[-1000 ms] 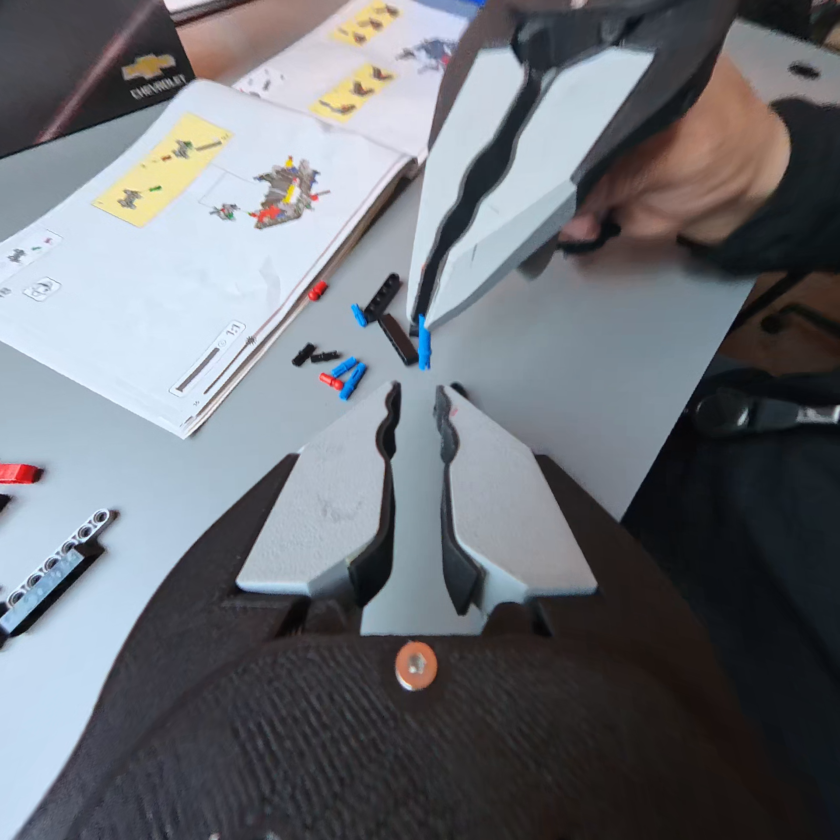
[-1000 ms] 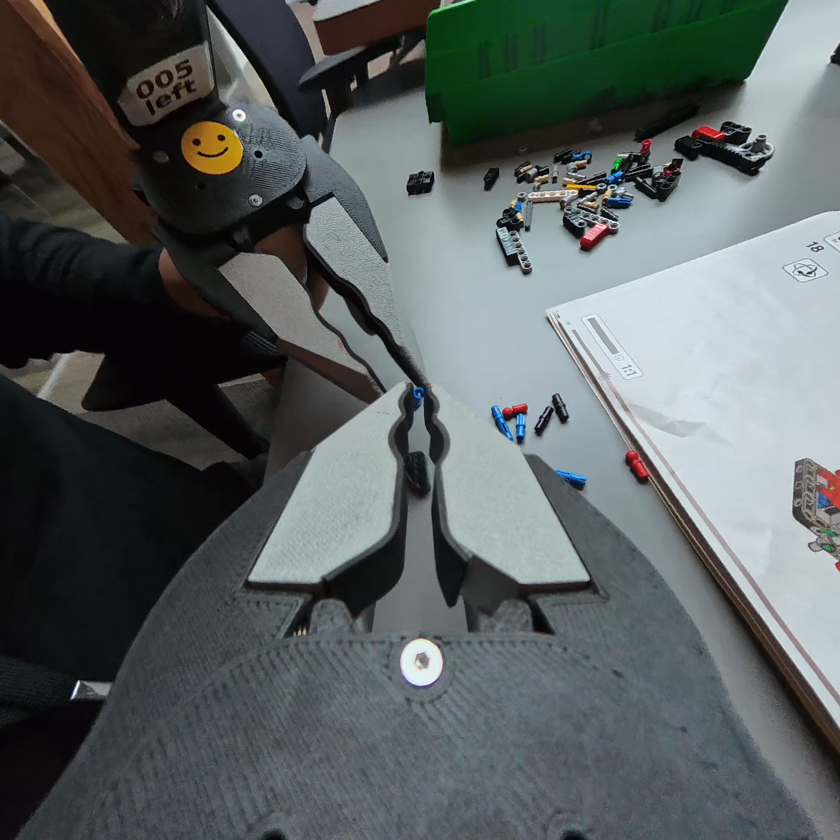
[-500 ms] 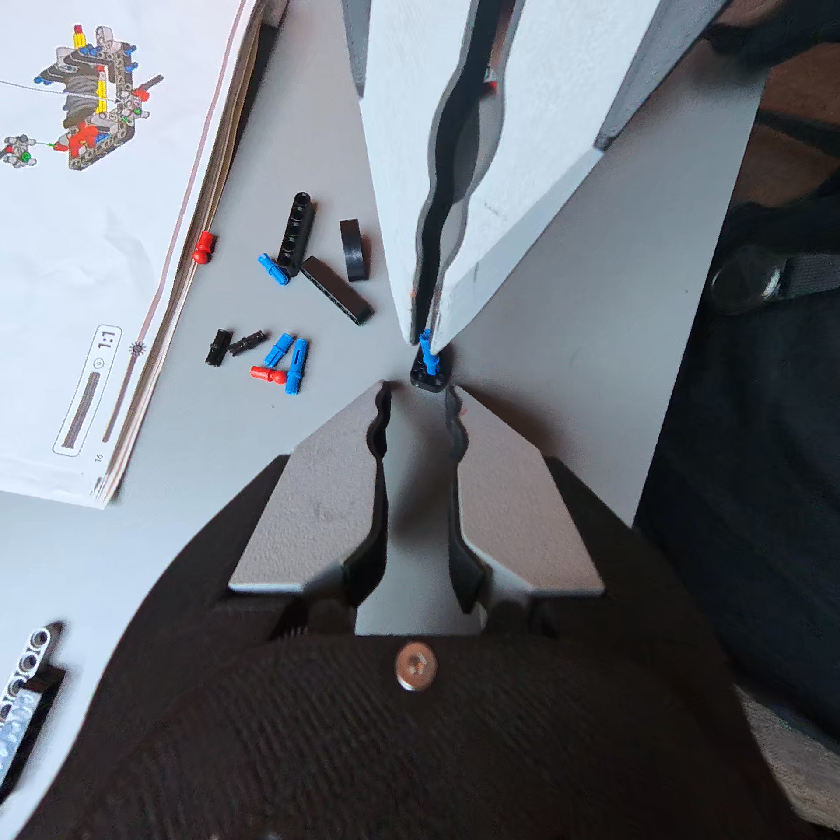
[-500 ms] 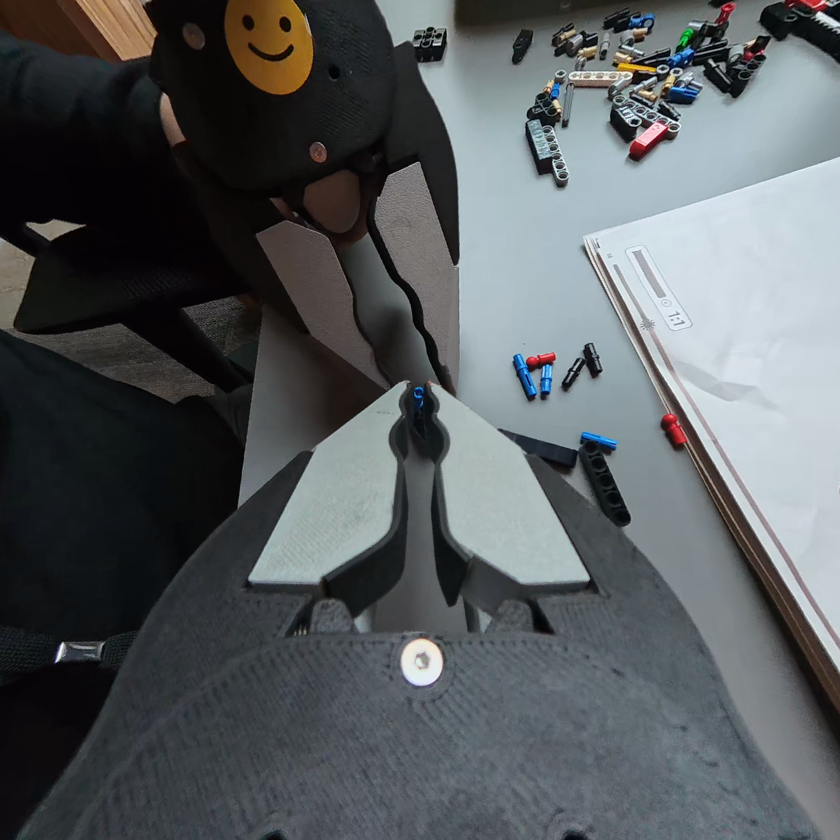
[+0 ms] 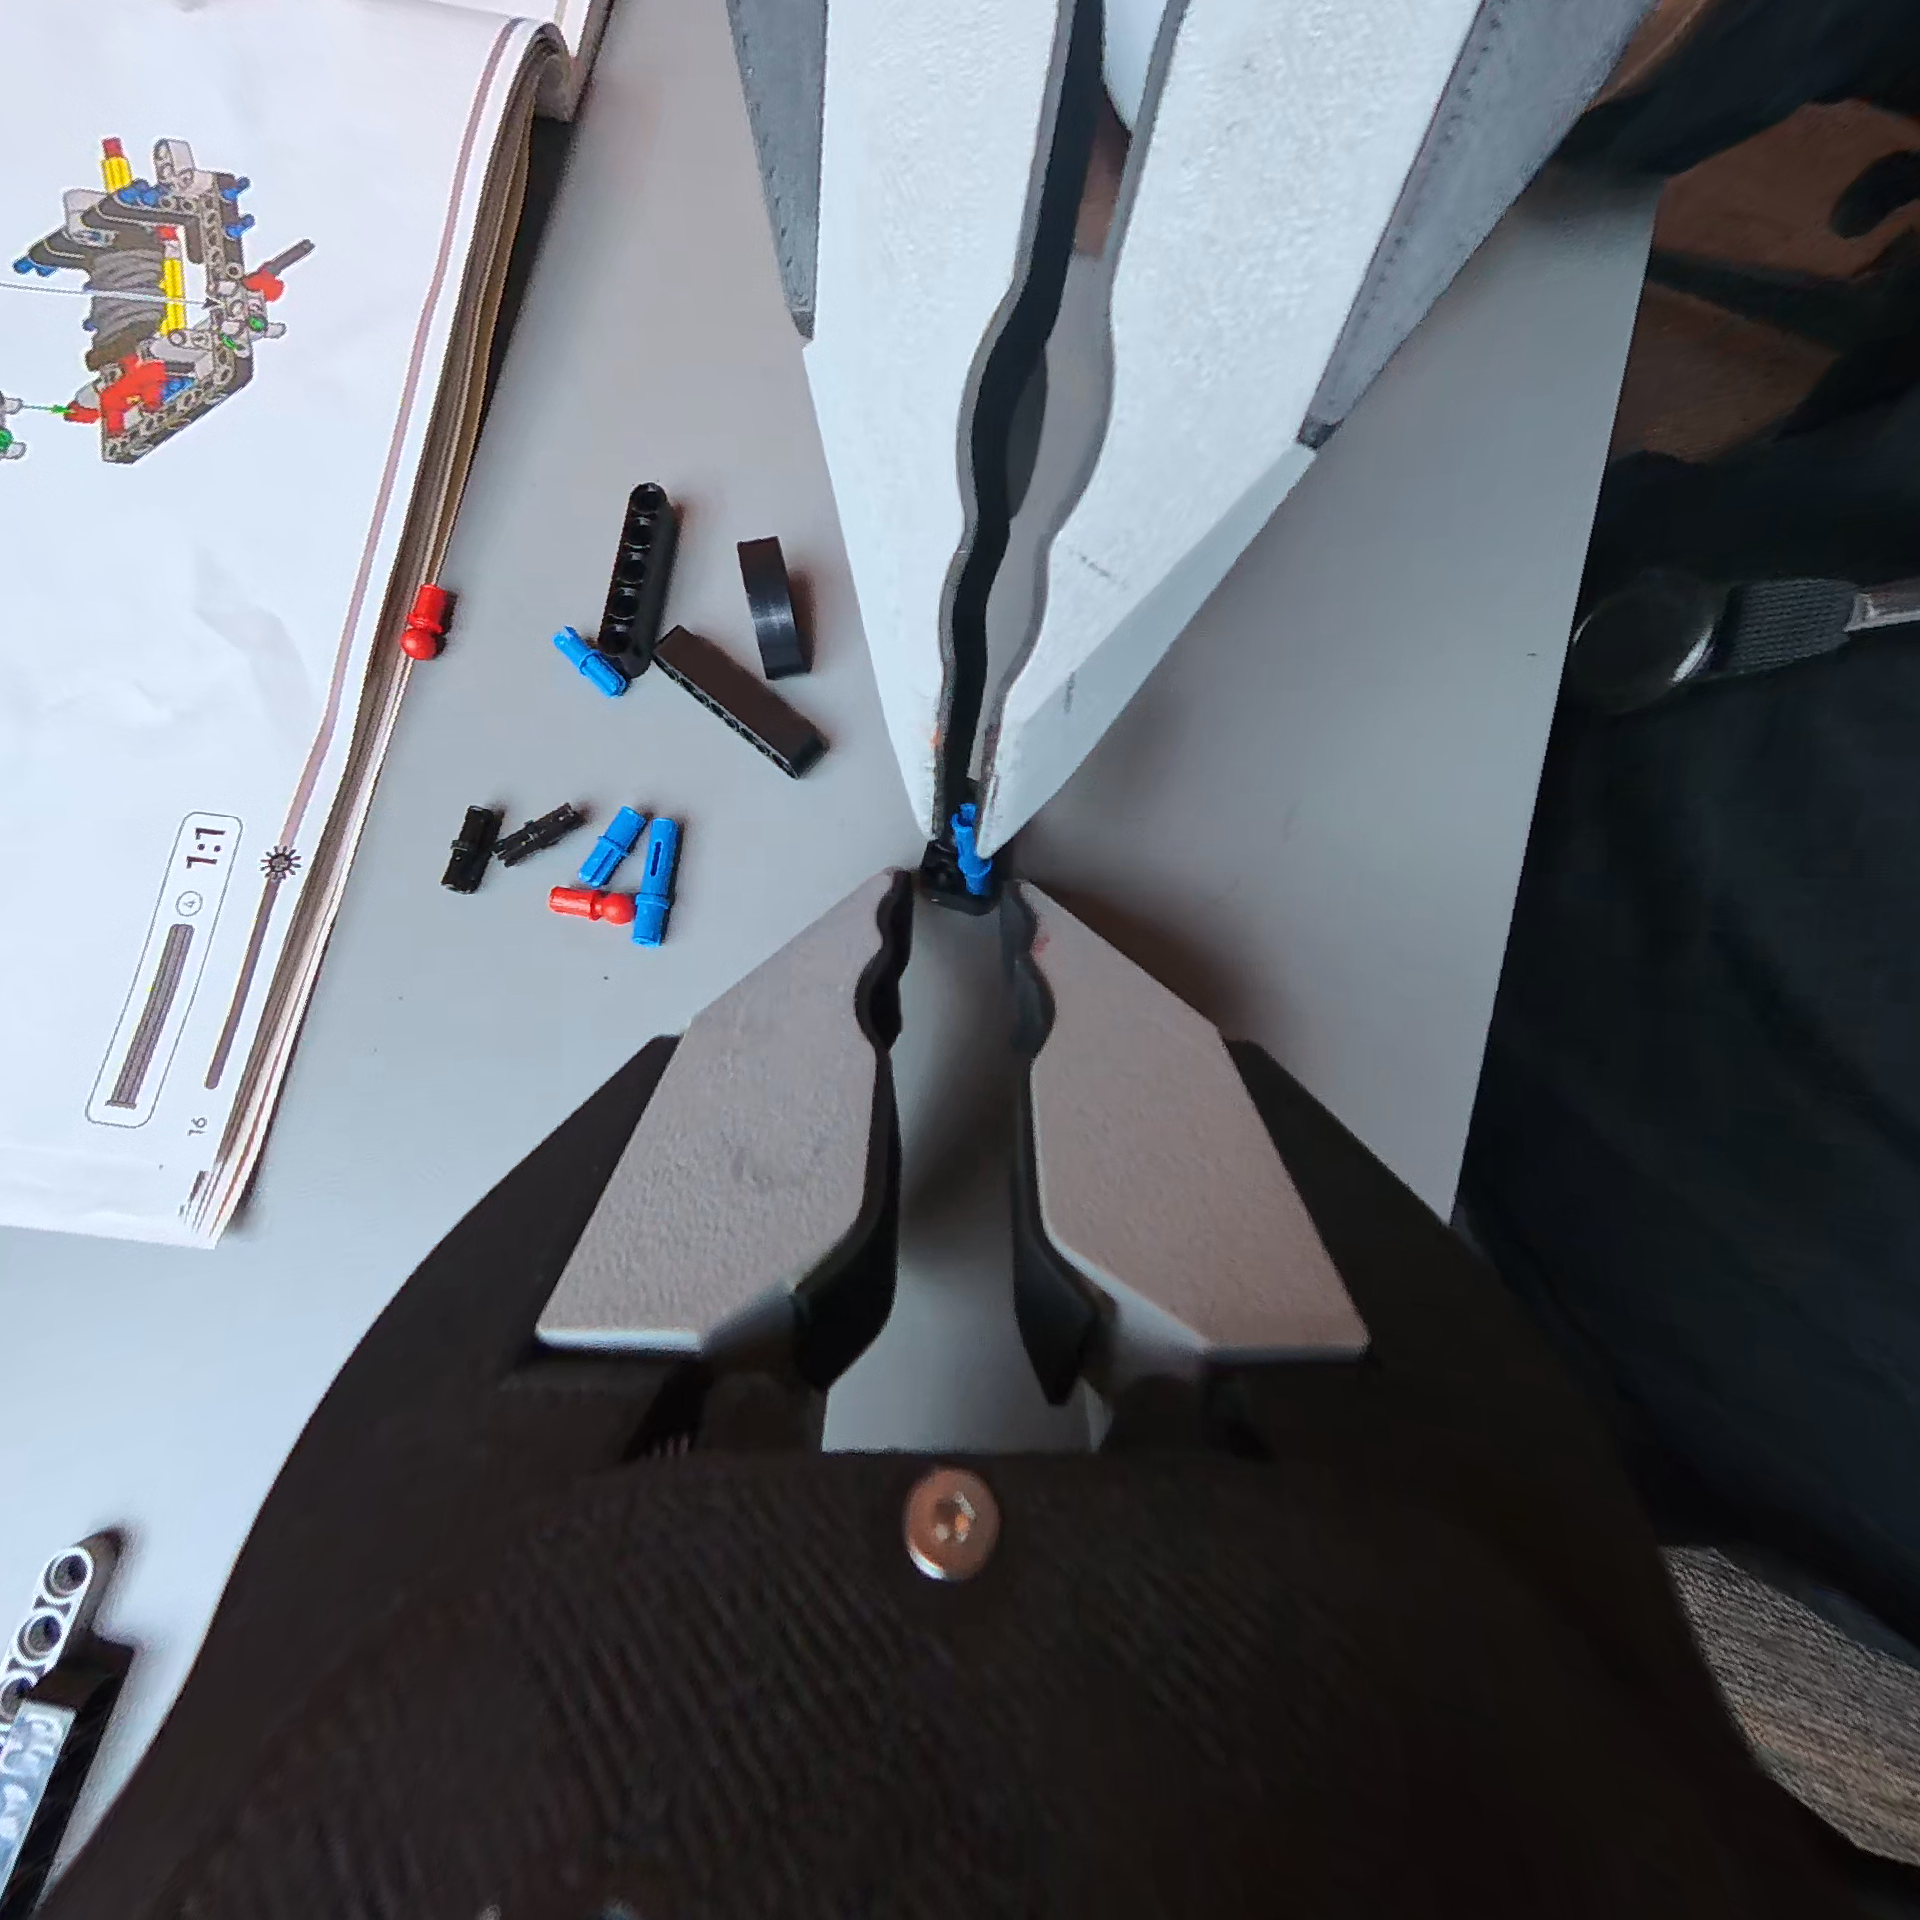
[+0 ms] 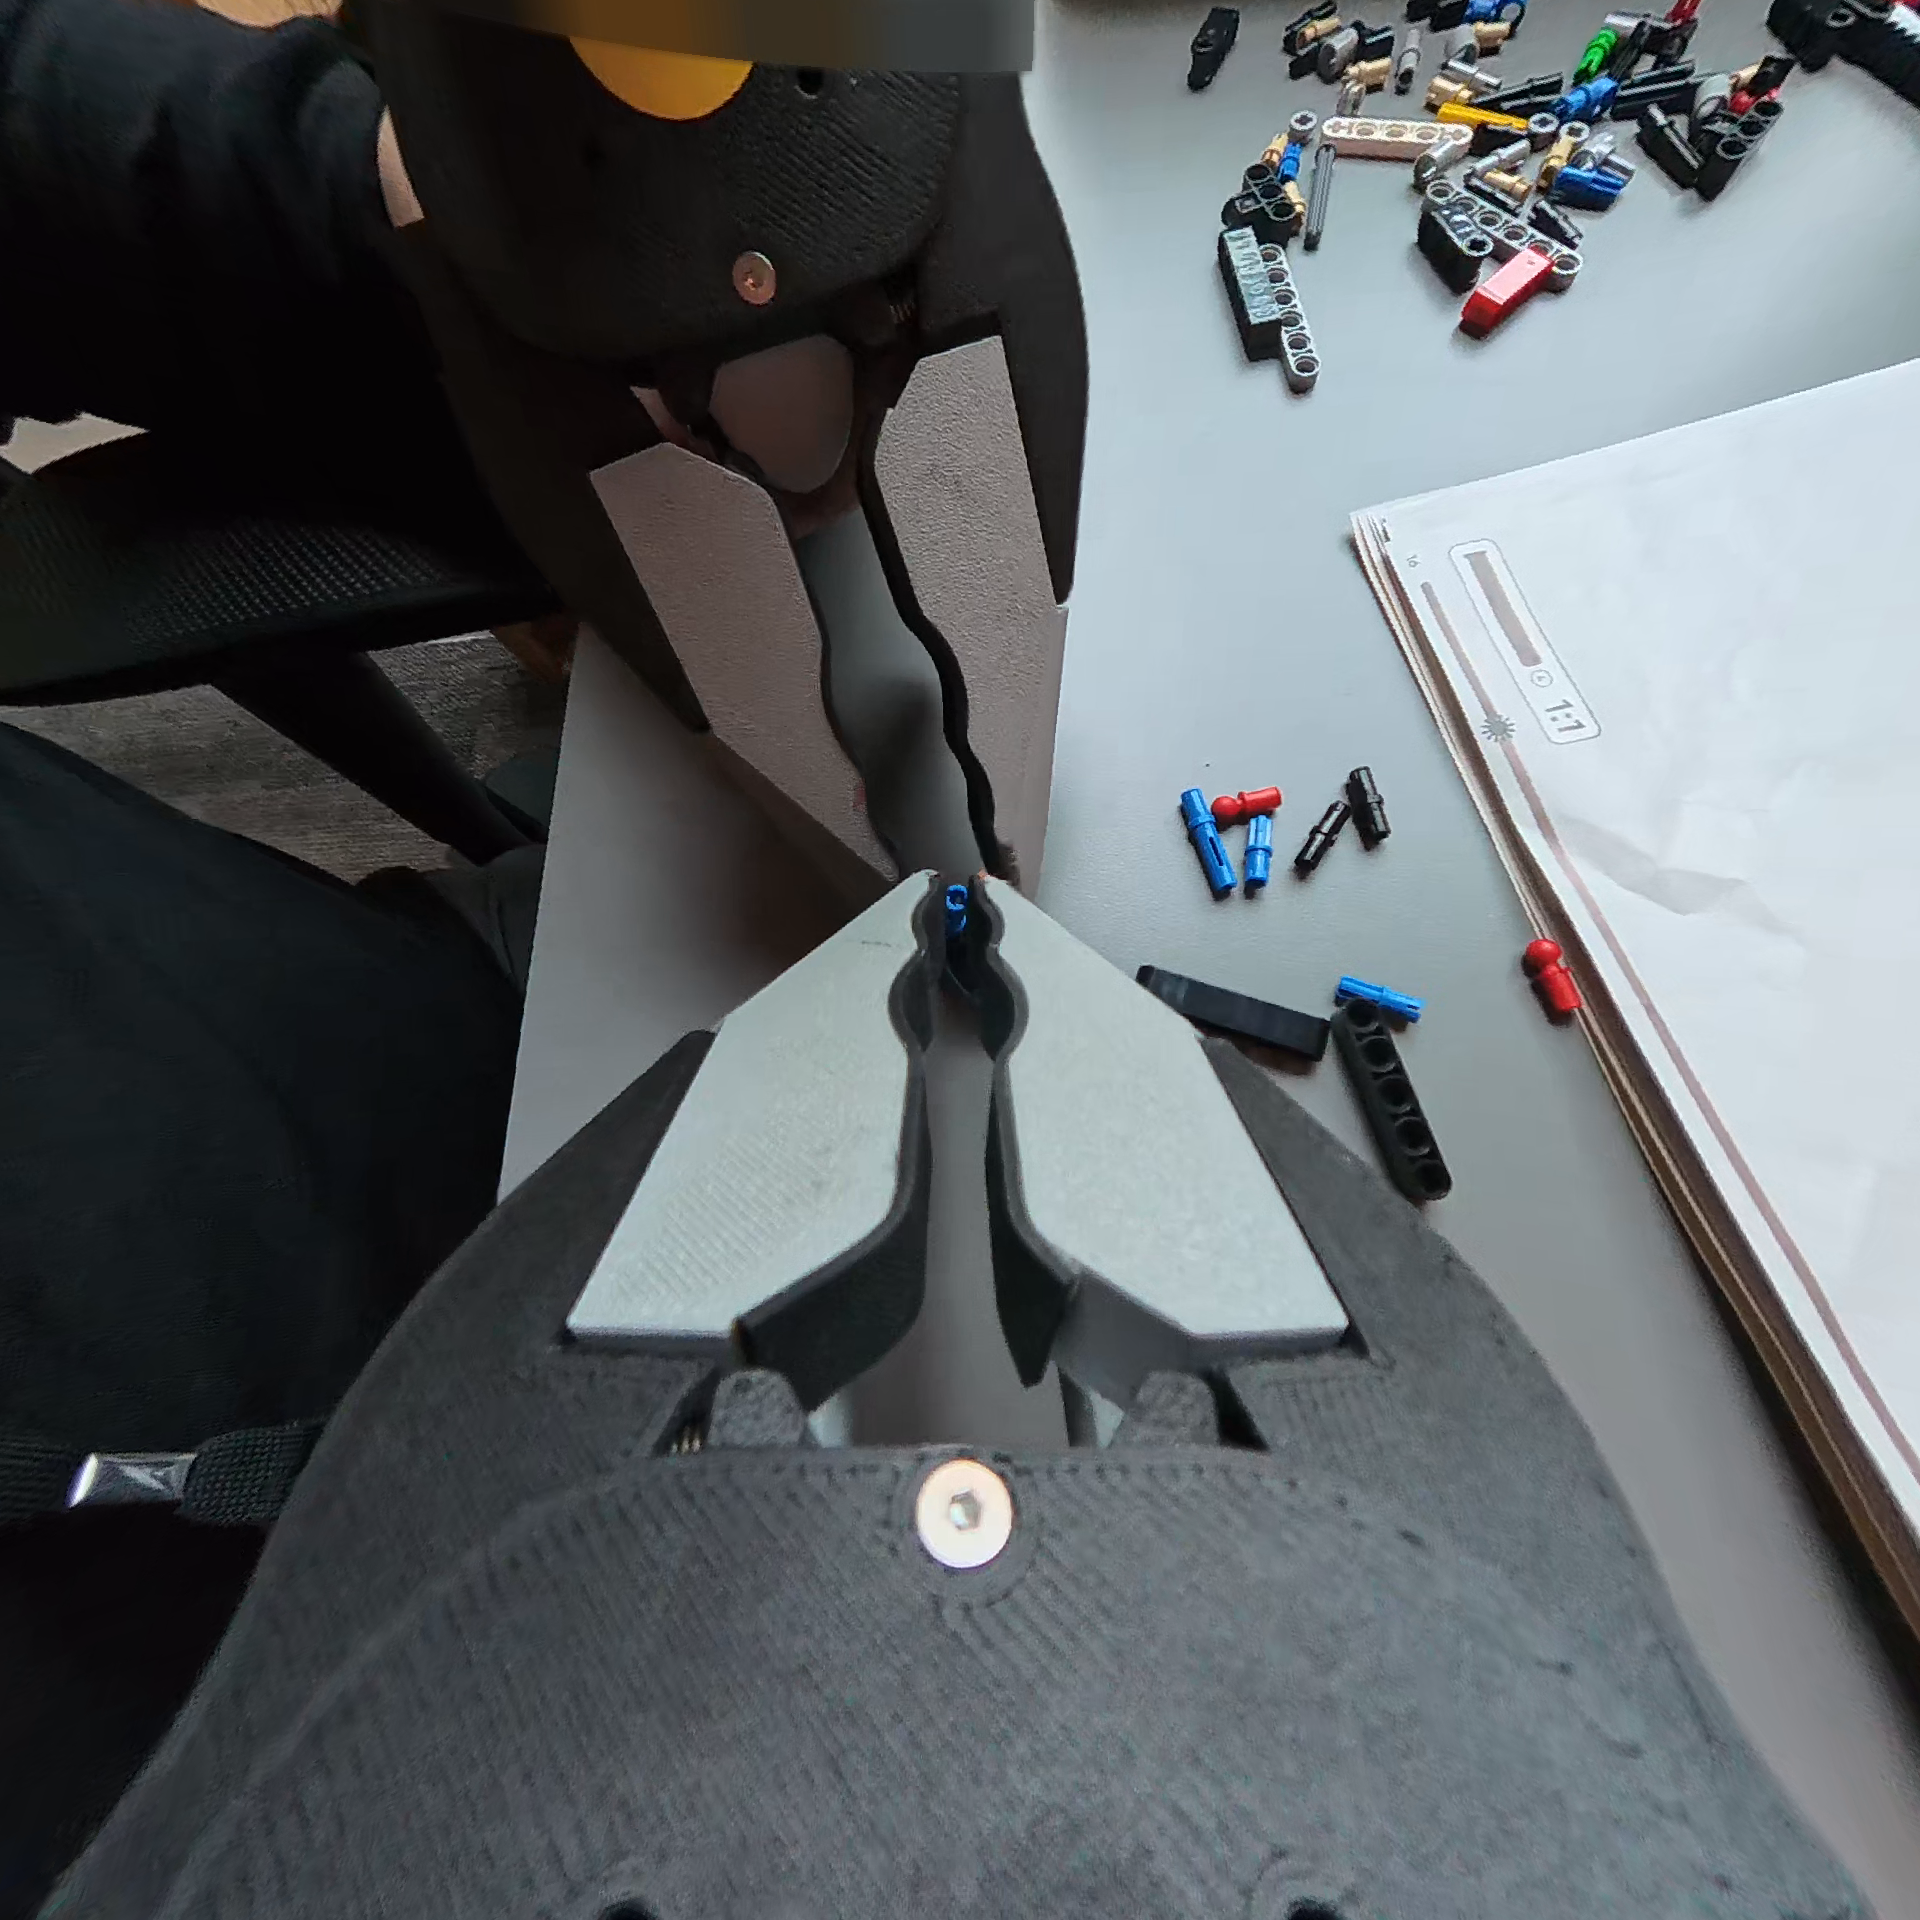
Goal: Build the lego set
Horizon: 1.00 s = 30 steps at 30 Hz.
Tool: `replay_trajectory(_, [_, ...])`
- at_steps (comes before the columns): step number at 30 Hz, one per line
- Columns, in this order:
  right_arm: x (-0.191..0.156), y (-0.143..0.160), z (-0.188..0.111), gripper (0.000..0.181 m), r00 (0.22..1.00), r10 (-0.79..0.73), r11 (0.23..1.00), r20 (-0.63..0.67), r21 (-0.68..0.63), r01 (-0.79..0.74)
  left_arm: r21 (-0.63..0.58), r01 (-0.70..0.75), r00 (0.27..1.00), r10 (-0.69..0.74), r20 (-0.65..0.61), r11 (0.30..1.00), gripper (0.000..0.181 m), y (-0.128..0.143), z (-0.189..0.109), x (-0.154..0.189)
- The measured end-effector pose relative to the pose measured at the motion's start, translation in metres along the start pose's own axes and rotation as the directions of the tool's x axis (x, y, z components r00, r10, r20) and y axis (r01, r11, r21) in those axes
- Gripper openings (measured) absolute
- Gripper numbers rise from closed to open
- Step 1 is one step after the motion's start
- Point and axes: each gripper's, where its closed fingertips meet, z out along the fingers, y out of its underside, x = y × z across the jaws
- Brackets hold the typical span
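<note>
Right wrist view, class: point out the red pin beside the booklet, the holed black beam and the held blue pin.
red pin (image 6: 1550, 977), right wrist view, middle.
holed black beam (image 6: 1390, 1103), right wrist view, mid-length.
blue pin (image 6: 955, 902), right wrist view, exposed tip.

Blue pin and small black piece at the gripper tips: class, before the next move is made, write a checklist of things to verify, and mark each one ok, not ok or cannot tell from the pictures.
1. Right gripper shut on the blue pin: ok.
2. Blue pin's lower end meets the small black piece: ok; whether it is seated in a hole: cannot tell.
3. Left gripper open, its tips either side of the black piece: ok; not yet gripping it.
4. Black piece held steady: not ok, nothing clamps it.
5. Loose pins and black beams lie apart from the tips: ok.
6. Instruction booklet open beside the work: ok.
</note>
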Motion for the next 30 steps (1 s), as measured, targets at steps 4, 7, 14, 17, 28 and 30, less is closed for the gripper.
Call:
replay_trajectory(4, [-0.001, 0.000, 0.001, 0.001, 0.997, -0.073, 0.997, -0.026, -0.023, 0.072, 0.012, -0.020, 1.000, 0.020, 0.000, 1.000, 0.013, 0.000, 0.001, 0.001])
replay_trajectory(7, [-0.004, 0.000, 0.002, 0.001, 0.990, -0.136, 0.990, -0.032, -0.044, 0.134, 0.014, -0.018, 1.000, 0.018, -0.014, 1.000, 0.013, 0.000, 0.001, 0.001])
replay_trajectory(14, [-0.002, 0.001, 0.002, 0.001, 0.978, -0.206, 0.976, -0.045, -0.083, 0.202, 0.014, -0.027, 1.000, 0.028, -0.012, 1.000, 0.013, -0.001, 0.001, 0.001])
replay_trajectory(17, [0.002, 0.006, -0.004, 0.001, 0.978, -0.204, 0.976, -0.051, -0.090, 0.199, 0.015, -0.025, 1.000, 0.025, -0.014, 1.000, 0.013, -0.001, 0.001, 0.001])
replay_trajectory(28, [0.012, 0.018, -0.005, 0.000, 0.989, -0.102, 0.991, -0.105, -0.093, 0.093, 0.019, 0.004, 1.000, -0.004, 0.001, 1.000, 0.013, -0.001, 0.001, -0.003])
replay_trajectory(30, [0.015, 0.013, -0.008, 0.000, 0.981, -0.113, 0.993, -0.161, -0.059, 0.105, 0.020, 0.017, 1.000, -0.017, -0.005, 1.000, 0.013, -0.002, 0.002, -0.005])
